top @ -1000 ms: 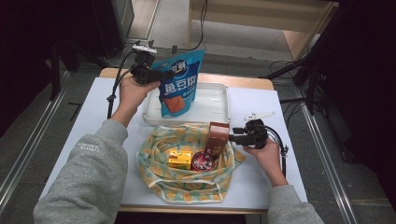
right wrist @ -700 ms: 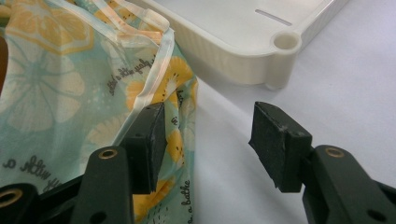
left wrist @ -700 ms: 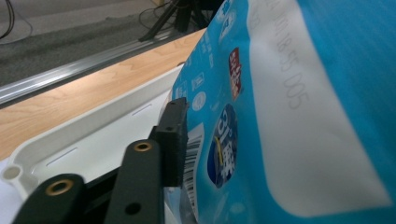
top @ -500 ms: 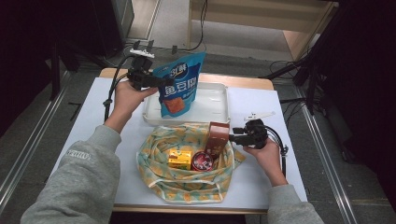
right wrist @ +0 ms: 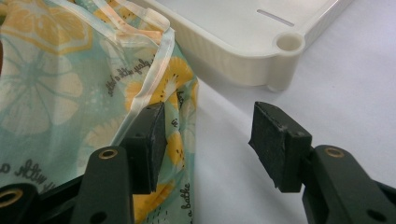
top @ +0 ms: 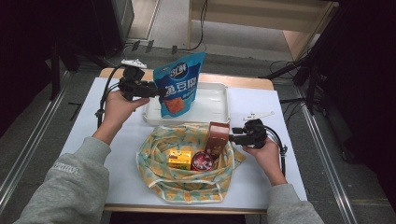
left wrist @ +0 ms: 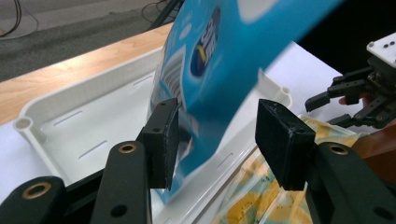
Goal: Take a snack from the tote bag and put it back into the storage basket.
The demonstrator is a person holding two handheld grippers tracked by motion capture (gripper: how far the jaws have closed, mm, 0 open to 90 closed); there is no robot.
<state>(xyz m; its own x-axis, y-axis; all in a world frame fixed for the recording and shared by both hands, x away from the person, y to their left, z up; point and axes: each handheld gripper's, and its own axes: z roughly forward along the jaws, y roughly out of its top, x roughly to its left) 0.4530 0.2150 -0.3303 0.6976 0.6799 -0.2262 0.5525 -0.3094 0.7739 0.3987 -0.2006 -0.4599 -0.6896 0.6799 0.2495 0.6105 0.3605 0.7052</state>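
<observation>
the blue snack pouch (top: 179, 83) stands upright at the left end of the white tray (top: 215, 100), its foot on the tray floor. in the left gripper view the pouch (left wrist: 224, 60) is motion-blurred and its top is cut off by the frame. the left gripper (top: 156, 91) sits at the pouch's left edge; its jaws have just been opening, and now they stand apart with the pouch's lower corner between them, one pad close against it, the other clear of it. whether that near pad touches is hard to tell.

the right gripper (top: 232, 138) rests beside the brown box (top: 217, 136) at the right rim of the yellow-patterned cloth bag (top: 187, 186). its jaws are spread, holding nothing, one pad at the bag's hem (right wrist: 154, 60), bare table (right wrist: 355, 102) beyond.

inside the bag a yellow box (top: 180, 158) and a red round tin (top: 201, 161) lie partly sunk in folds. the table's right side has free space.
</observation>
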